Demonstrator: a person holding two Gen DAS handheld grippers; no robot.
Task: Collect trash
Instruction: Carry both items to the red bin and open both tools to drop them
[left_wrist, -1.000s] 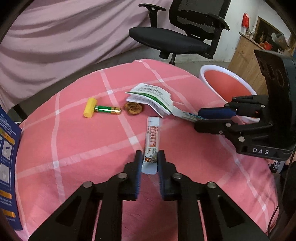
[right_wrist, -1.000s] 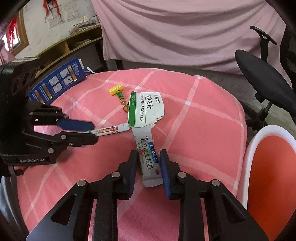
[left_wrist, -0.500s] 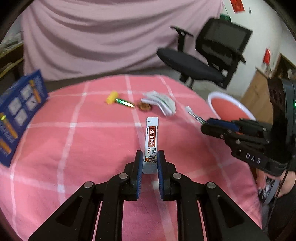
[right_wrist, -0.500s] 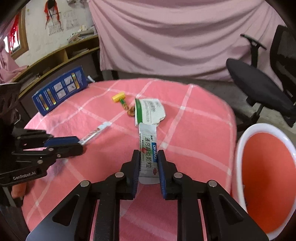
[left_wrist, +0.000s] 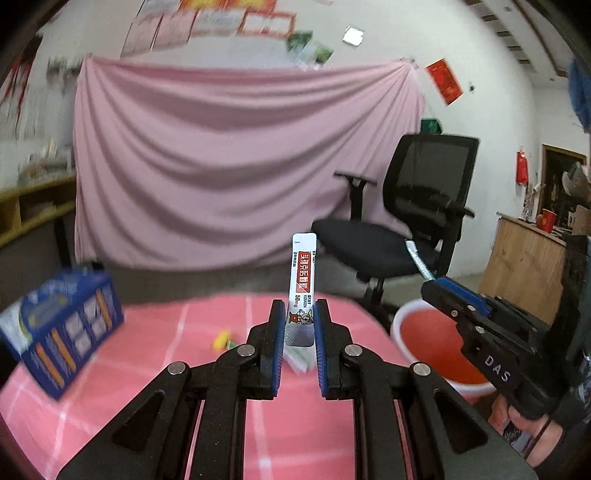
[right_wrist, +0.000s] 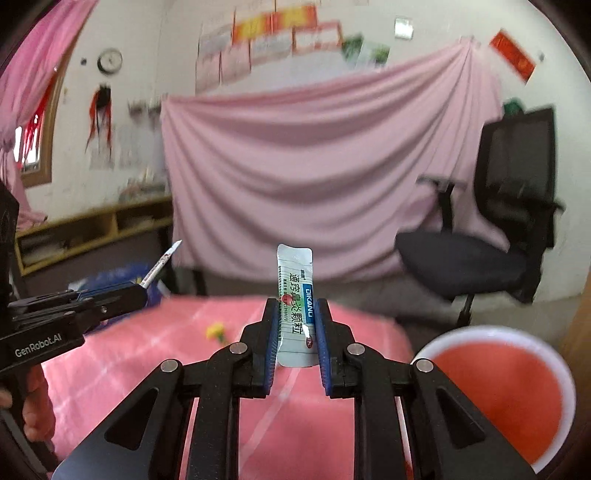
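My left gripper (left_wrist: 299, 326) is shut on a narrow white sachet with a red label (left_wrist: 302, 280), which stands upright above the pink checked table (left_wrist: 184, 369). My right gripper (right_wrist: 295, 325) is shut on a wider white sachet with green and blue print (right_wrist: 295, 295), also lifted off the cloth. In the left wrist view the right gripper (left_wrist: 439, 286) shows at the right, above the red bin with a white rim (left_wrist: 432, 343). The right wrist view has the left gripper (right_wrist: 136, 290) at the left and the bin (right_wrist: 495, 387) at lower right. A yellow-capped item (left_wrist: 221, 339) and a torn paper packet (left_wrist: 297, 360) lie on the table.
A blue printed box (left_wrist: 62, 325) stands at the table's left. A black office chair (left_wrist: 399, 236) sits behind the table, before a pink curtain (left_wrist: 236, 162). A wooden cabinet (left_wrist: 524, 258) is at the far right. A hand (right_wrist: 35, 402) holds the left gripper's handle.
Both grippers have risen off the table with their sachets and tilted up toward level, so the views now show the curtain and wall. The table has dropped low in both views.
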